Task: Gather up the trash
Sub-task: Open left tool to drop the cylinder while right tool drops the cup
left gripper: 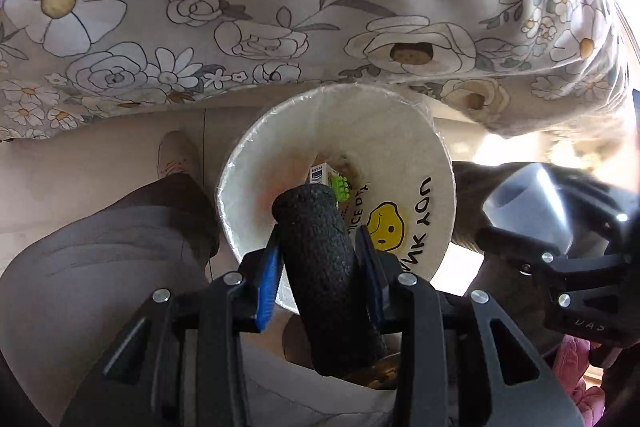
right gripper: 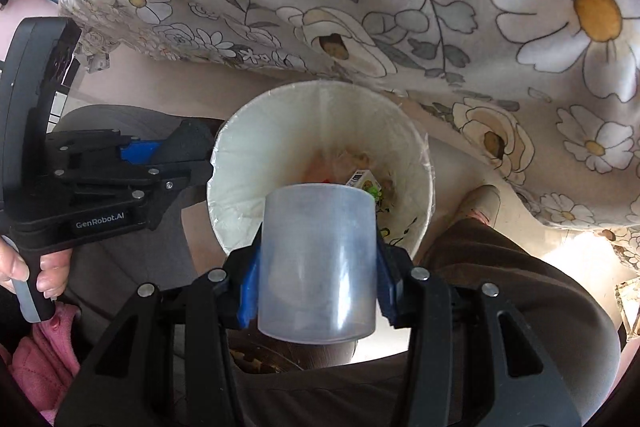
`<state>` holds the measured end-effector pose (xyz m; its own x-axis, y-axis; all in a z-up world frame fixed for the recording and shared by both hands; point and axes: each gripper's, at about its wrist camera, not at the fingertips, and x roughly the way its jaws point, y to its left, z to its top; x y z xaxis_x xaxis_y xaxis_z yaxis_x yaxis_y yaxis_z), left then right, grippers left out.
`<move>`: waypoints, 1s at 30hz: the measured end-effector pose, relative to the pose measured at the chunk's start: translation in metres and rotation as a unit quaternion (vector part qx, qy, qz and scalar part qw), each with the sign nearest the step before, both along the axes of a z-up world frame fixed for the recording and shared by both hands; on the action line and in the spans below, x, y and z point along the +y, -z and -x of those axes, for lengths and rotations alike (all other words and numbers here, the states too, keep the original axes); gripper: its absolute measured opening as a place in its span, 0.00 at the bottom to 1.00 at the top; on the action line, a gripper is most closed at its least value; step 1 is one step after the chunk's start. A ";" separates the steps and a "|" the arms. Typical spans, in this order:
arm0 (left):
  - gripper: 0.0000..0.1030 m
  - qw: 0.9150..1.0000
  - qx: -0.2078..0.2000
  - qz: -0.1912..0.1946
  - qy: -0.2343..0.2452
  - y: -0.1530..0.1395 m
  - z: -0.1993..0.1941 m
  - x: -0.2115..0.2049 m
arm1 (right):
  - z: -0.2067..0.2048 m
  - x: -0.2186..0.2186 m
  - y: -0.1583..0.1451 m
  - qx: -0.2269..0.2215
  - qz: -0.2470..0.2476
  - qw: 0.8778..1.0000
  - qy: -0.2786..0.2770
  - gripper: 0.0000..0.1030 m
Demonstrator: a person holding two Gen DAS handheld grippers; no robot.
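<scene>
A white trash bin point(left gripper: 428, 155) with a plastic liner stands on the floor below both grippers; it also shows in the right wrist view point(right gripper: 256, 147). Trash lies at its bottom, including a small box point(left gripper: 318, 174) and a green bit. My left gripper point(left gripper: 320, 259) is shut on a black foam cylinder point(left gripper: 320, 267), held over the bin's near rim. My right gripper point(right gripper: 316, 283) is shut on a translucent plastic cup point(right gripper: 318, 259), held over the bin. The cup also shows at the right of the left wrist view point(left gripper: 528, 203).
A floral cloth point(left gripper: 280, 7) hangs just behind the bin and fills the upper part of both views. The person's legs and a shoe point(left gripper: 176, 155) stand close beside the bin. The left gripper's body point(right gripper: 80, 179) sits left of the bin in the right wrist view.
</scene>
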<state>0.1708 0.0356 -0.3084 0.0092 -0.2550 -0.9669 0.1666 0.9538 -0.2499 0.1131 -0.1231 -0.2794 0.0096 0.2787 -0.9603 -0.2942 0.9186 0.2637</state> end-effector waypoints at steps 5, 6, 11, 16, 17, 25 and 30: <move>0.37 0.999 0.036 0.002 -0.010 0.027 -0.011 -0.005 | -0.006 0.008 0.034 0.035 0.017 0.999 -0.010 0.46; 0.37 0.999 0.042 0.003 -0.013 0.033 -0.013 -0.006 | -0.008 0.010 0.041 0.042 0.018 0.999 -0.014 0.46; 0.37 0.997 0.071 0.000 -0.023 0.058 -0.022 -0.011 | -0.012 0.015 0.071 0.072 0.026 0.997 -0.020 0.46; 0.37 0.994 0.102 0.005 -0.029 0.084 -0.029 -0.015 | -0.015 0.015 0.095 0.096 0.029 0.995 -0.020 0.46; 0.37 0.993 0.110 0.006 -0.031 0.089 -0.030 -0.016 | -0.015 0.015 0.099 0.101 0.031 0.994 -0.021 0.46; 0.38 0.989 0.142 0.006 -0.043 0.110 -0.037 -0.014 | -0.017 0.021 0.127 0.128 0.037 0.991 -0.019 0.47; 0.53 0.985 0.161 0.003 -0.064 0.123 -0.040 -0.011 | -0.018 0.026 0.138 0.150 0.033 0.988 -0.020 0.50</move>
<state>0.2110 0.0247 -0.4318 -0.2651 -0.2765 -0.9237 -0.0440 0.9605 -0.2748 0.1312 -0.0975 -0.4174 -0.2874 0.2096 -0.9346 -0.2477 0.9263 0.2839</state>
